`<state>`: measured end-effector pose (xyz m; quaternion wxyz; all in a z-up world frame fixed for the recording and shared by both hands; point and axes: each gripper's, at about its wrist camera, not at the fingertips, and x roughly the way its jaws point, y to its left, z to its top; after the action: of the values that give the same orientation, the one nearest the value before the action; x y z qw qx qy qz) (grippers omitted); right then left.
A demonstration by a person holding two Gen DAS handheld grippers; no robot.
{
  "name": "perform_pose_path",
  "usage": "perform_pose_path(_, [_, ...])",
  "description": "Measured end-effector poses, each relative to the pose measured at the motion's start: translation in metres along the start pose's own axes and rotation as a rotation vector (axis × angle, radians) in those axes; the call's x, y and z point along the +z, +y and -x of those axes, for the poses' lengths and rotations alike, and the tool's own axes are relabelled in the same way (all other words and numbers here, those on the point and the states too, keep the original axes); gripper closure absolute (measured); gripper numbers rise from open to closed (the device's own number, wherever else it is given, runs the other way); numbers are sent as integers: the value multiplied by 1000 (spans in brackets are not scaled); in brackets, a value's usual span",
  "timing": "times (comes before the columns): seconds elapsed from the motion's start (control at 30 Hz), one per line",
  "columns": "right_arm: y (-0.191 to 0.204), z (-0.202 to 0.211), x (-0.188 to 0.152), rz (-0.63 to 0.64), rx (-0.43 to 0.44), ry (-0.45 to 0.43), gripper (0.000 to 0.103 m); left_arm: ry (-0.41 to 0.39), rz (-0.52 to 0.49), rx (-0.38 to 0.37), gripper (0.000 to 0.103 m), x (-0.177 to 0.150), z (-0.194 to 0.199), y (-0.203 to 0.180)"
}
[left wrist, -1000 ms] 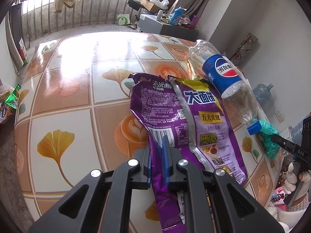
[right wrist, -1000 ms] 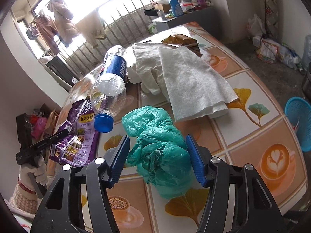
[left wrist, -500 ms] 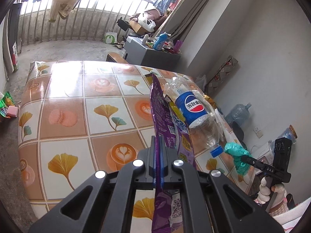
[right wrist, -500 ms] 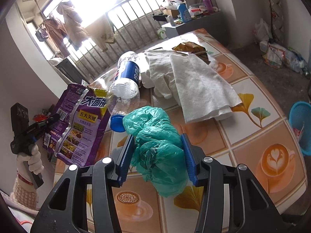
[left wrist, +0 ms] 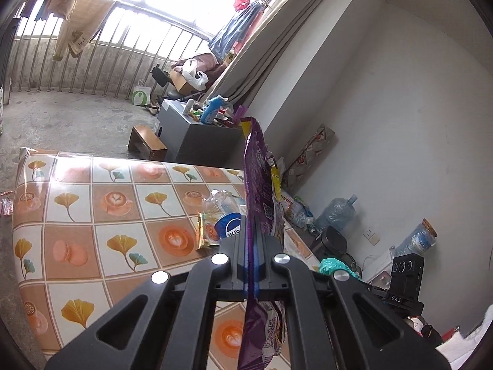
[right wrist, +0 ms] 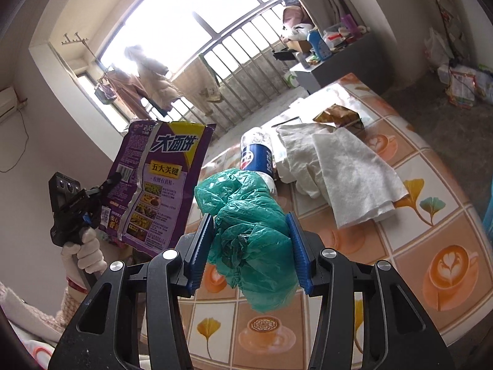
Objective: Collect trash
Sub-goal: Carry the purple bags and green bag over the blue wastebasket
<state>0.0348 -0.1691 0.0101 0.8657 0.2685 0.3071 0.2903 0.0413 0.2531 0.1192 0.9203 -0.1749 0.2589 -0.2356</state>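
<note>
Purple wrapper (left wrist: 260, 185) and green bag (right wrist: 249, 215) held aloft, tools level-ish.

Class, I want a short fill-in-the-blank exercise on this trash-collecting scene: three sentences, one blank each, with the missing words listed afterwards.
1. The left hand-held gripper is shut on a ____ snack wrapper.
2. The right hand-held gripper squeezes a crumpled ____ plastic bag.
3. The bottle lying on the table has a ____ label.

Missing words: purple; green; blue
</note>
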Motion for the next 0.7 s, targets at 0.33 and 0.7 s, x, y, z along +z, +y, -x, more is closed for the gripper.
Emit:
perform_pose_path(0.33, [-11, 44, 40, -27, 73, -166, 58, 13, -121, -113, 102, 28, -58, -75])
perform_pose_path(0.7, [-60, 89, 56, -113, 21, -296, 58, 122, -275, -195, 102, 24, -163, -171])
